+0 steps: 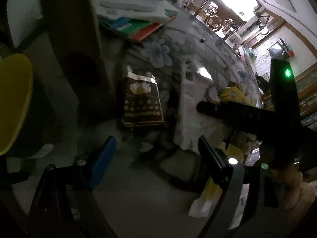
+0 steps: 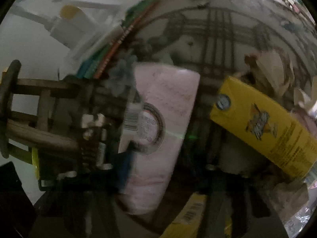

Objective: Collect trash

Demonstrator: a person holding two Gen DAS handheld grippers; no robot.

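In the left wrist view my left gripper (image 1: pixel 156 148) is open and empty, low over the floral tablecloth (image 1: pixel 158 53). A brown snack packet (image 1: pixel 141 101) lies just ahead of it. A white-pink wrapper (image 1: pixel 190 107) lies to its right, with the right gripper's dark finger across it. In the right wrist view my right gripper (image 2: pixel 164 158) has its blue finger (image 2: pixel 124 164) and dark finger either side of the pink wrapper (image 2: pixel 158 119); contact is blurred. A yellow carton (image 2: pixel 263 127) lies to the right, crumpled paper (image 2: pixel 271 69) behind it.
A stack of notebooks (image 1: pixel 136 25) with white papers on top sits at the table's far side. A yellow chair seat (image 1: pixel 13 99) is at left. A wooden stool frame (image 2: pixel 39 115) shows left in the right wrist view. More yellow packaging (image 2: pixel 190 214) lies below.
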